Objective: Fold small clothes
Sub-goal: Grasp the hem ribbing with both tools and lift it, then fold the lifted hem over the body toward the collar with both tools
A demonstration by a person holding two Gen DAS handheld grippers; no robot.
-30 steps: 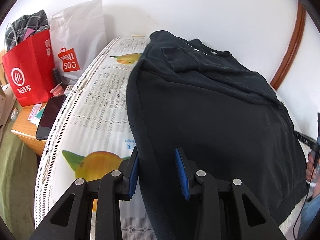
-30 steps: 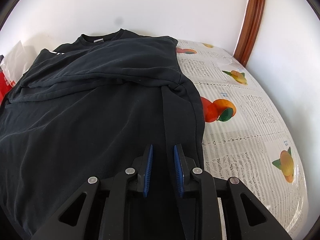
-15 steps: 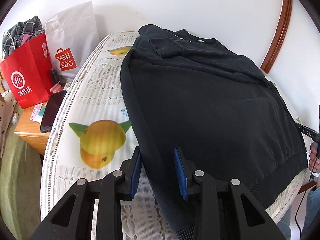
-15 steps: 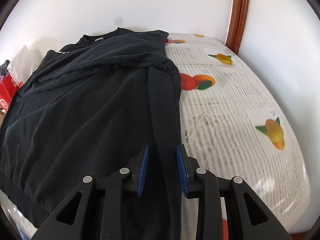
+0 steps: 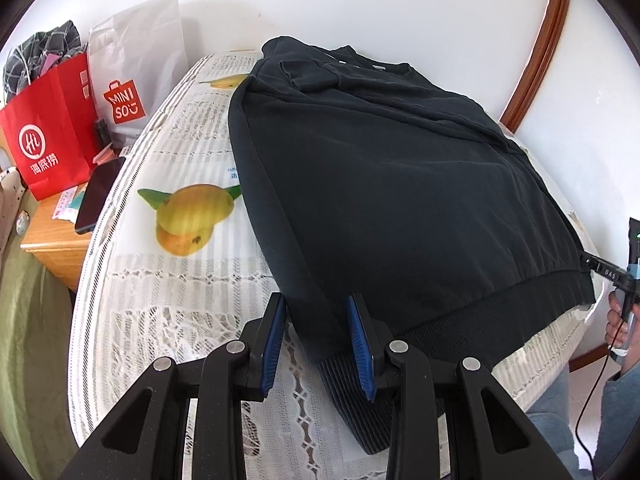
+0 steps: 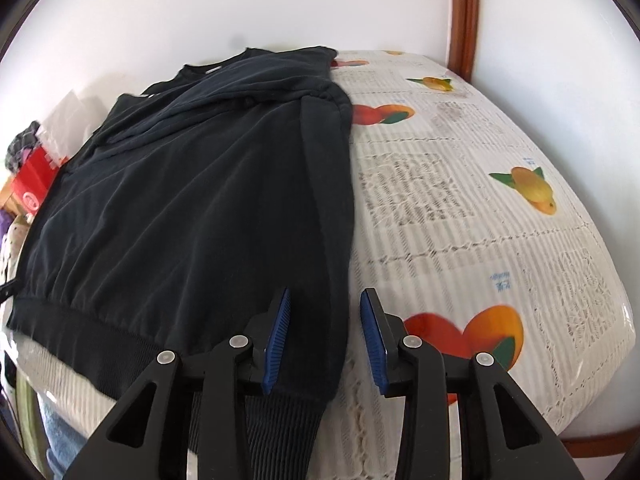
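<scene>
The left gripper (image 5: 316,340) stands wide open over the near left corner of the black sweatshirt (image 5: 392,200), and the right gripper (image 6: 326,340) is open too, astride the near right corner; neither pinches the cloth yet. Both have drawn back toward the near edge of the table (image 6: 480,240) in the last second, so the ribbed hem (image 5: 460,320) is now in reach. The sweatshirt lies flat on the fruit-print cloth, sleeves already folded in, collar at the far edge. I judge the next step is to close on the hem corners.
</scene>
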